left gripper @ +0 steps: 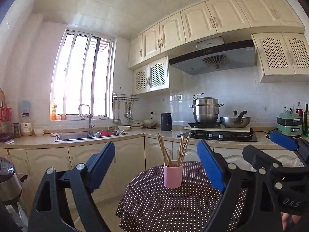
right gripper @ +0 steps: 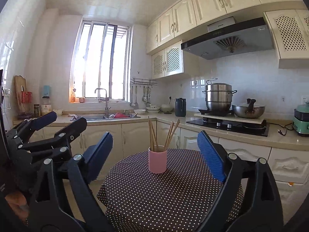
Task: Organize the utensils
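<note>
Since both grippers hang back from the table with nothing in them, here is how the scene reads from where I stand:

Pink cup (left gripper: 173, 175): upright near the middle of the round table (left gripper: 154, 208), which wears a dark polka-dot cloth; nothing else lies on the cloth that I can see.

Chopsticks (left gripper: 164, 150): standing inside the cup in two loose bunches, leaning outward against the rim (tips up, so they can be pulled out singly). Being gathered in one holder, they look sorted already.

Left gripper (left gripper: 156, 164): jaws spread wide, blue pads well apart, empty; it points level at the cup from a little way off.

Right gripper (right gripper: 154, 154): likewise wide open and empty, side by side with the left one, aimed at the same cup.

Why held so: my guess is that the open, withdrawn jaws mean the utensils are left to stand on their own.

Kitchen counter (right gripper: 170, 118): well behind the table, carrying a steamer pot (right gripper: 219, 96) and a lidded wok (right gripper: 248, 110); not involved.
</note>
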### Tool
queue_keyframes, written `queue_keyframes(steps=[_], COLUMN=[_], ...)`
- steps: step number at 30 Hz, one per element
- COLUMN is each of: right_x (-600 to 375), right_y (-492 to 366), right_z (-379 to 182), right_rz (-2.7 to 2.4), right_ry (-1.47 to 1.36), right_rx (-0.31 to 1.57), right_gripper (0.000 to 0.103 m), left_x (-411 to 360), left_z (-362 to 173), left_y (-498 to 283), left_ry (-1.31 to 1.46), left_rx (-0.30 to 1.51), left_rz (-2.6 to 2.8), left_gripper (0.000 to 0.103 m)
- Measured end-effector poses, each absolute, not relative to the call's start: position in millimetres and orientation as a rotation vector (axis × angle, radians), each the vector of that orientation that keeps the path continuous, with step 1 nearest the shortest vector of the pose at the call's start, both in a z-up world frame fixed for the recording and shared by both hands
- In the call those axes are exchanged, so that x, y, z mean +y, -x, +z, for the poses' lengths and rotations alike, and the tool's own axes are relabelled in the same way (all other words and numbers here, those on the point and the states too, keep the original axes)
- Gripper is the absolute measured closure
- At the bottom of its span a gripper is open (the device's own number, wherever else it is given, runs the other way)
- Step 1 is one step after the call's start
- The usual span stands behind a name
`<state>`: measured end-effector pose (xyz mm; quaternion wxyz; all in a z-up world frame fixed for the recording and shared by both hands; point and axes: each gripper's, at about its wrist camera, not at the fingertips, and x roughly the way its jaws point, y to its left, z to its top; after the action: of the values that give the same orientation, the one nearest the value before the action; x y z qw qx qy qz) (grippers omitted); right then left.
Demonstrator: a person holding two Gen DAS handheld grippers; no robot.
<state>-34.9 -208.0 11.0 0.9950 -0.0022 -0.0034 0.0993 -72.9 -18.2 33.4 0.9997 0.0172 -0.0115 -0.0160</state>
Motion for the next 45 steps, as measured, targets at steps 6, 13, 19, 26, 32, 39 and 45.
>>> queue_keyframes(steps=[6, 13, 19, 26, 32, 39, 45], right_x=[-207.6, -204.2, -202.5, -203.3, -203.5, -203.3, -204.9], right_y=[54.2, 59.6, 60.3, 60.2, 60.9, 61.6, 60.8], right_z=[18.0, 21.2, 19.6, 18.5, 17.6, 14.0, 13.2], right_rz=[0.186, 0.183, 0.190, 0.191, 0.191, 0.194, 0.195], right_ry=[0.021, 0.032, 0.032, 0.029, 0.025, 0.019, 0.017], right_rx=[-0.033, -0.044, -0.038, -0.029, -0.024, -0.017, -0.016], right_gripper=[0.015, 0.015, 0.015, 0.015, 0.015, 0.015, 0.015], left_x=[-18.7, -15.3, -16.0, -15.4, -17.0, -16.3, -17.3], left_z=[40.2, 44.1, 41.8, 39.4, 37.8, 35.8, 34.5], left_y=[94.2, 98.8, 97.9, 98.7, 100.2, 102.8, 105.1], left_ry=[-0.035, -0.024, -0.022, -0.026, -0.032, -0.039, -0.043], left_rx=[-0.049, -0.065, -0.063, -0.066, -0.069, -0.075, -0.079], left_rz=[-0.037, -0.039, -0.035, -0.028, -0.022, -0.017, -0.014], left_gripper=[0.018, 0.018, 0.018, 0.018, 0.018, 0.018, 0.018])
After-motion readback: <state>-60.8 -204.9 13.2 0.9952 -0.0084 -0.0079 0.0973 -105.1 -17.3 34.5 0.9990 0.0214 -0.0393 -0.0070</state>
